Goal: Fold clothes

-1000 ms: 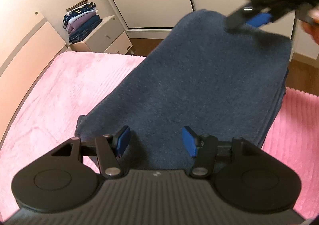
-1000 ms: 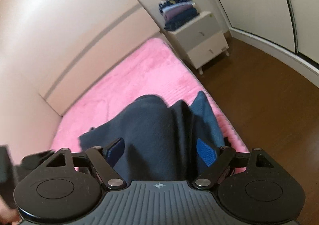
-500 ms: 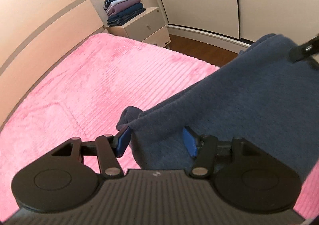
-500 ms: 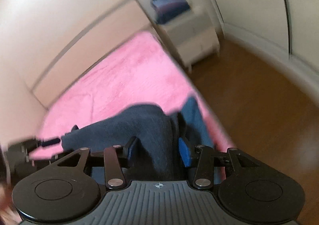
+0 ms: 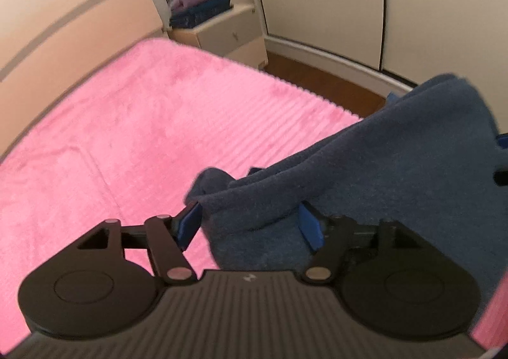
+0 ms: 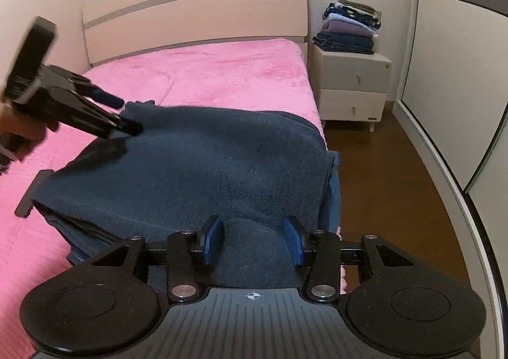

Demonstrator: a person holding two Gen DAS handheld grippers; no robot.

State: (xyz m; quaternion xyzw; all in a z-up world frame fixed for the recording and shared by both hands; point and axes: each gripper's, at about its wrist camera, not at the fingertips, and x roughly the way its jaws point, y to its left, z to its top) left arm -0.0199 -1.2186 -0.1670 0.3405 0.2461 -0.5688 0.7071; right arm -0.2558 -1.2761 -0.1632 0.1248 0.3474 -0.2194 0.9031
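A dark navy fleece garment (image 6: 206, 162) lies in folded layers at the right edge of the pink bed (image 6: 222, 73). A hump of its near edge is pinched between the blue pads of my right gripper (image 6: 253, 240), which is shut on it. My left gripper (image 5: 250, 225) stands open, its fingers wide apart with the garment's (image 5: 397, 174) other end lying between them. In the right wrist view the left gripper (image 6: 122, 116) reaches the garment's far left corner, held by a hand (image 6: 19, 130).
A white nightstand (image 6: 352, 85) with a stack of folded clothes (image 6: 349, 31) stands right of the bed by the headboard (image 6: 197, 9). Brown wooden floor (image 6: 397, 200) and wardrobe doors (image 6: 460, 73) lie to the right. Open pink bedcover stretches left of the garment.
The right gripper's fingers have narrowed onto a fold of the garment and its view has swung toward the headboard. The left gripper has turned left; its fingers keep their width.
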